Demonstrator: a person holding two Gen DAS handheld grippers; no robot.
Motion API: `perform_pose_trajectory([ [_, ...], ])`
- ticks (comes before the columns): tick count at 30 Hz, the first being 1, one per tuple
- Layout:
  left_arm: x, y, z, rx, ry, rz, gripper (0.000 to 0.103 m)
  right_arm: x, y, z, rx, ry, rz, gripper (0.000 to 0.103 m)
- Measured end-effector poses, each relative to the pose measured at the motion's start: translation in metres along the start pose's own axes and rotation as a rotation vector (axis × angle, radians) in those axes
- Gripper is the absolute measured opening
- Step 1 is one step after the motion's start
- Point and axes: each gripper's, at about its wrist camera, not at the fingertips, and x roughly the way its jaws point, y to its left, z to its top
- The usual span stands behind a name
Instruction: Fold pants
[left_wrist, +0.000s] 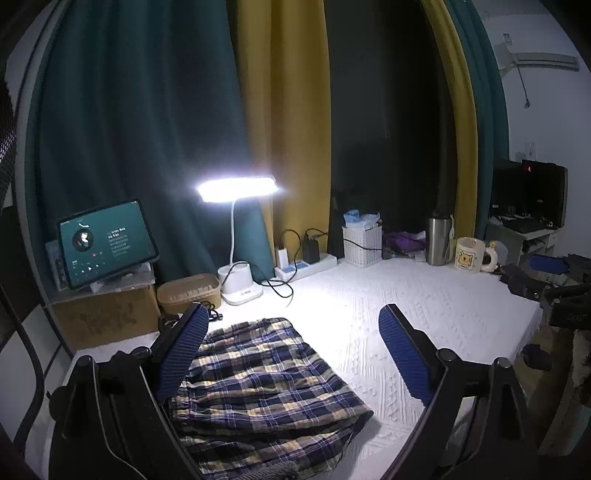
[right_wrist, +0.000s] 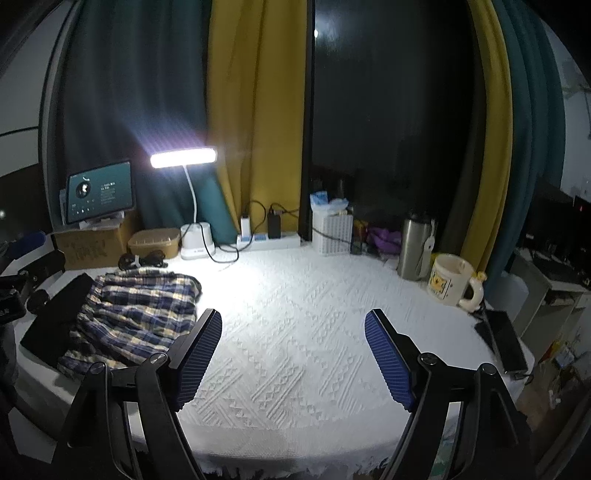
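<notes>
A white textured tablecloth (right_wrist: 295, 314) is being lit by a white gooseneck desk lamp (left_wrist: 238, 192), and the folded navy-and-yellow plaid pants (left_wrist: 258, 384) are being left lying on its left part. The left gripper (left_wrist: 291, 354) is being held wide apart above them, nothing gripped. The right gripper (right_wrist: 293, 356) is likewise being held wide and empty over bare cloth.

No legible text. Tablet (left_wrist: 107, 249) screen shows lines of small characters, too small to read. Mug (left_wrist: 470, 254) bears cartoon print, no readable words. Box (left_wrist: 107, 317) markings too faint to read.
</notes>
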Motion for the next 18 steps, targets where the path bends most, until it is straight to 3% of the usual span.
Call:
perform_pose_trajectory([
  [12,-0.027,0.002,0.018,-0.003,-0.087,0.011,0.101,-0.035,0.007,0.019,-0.017,-0.083,-0.023,0.084],
  [18,-0.041,0.002,0.027,-0.035,-0.122,-0.017,0.101,-0.057,0.005,0.029,-0.009,-0.139,-0.033,0.092],
])
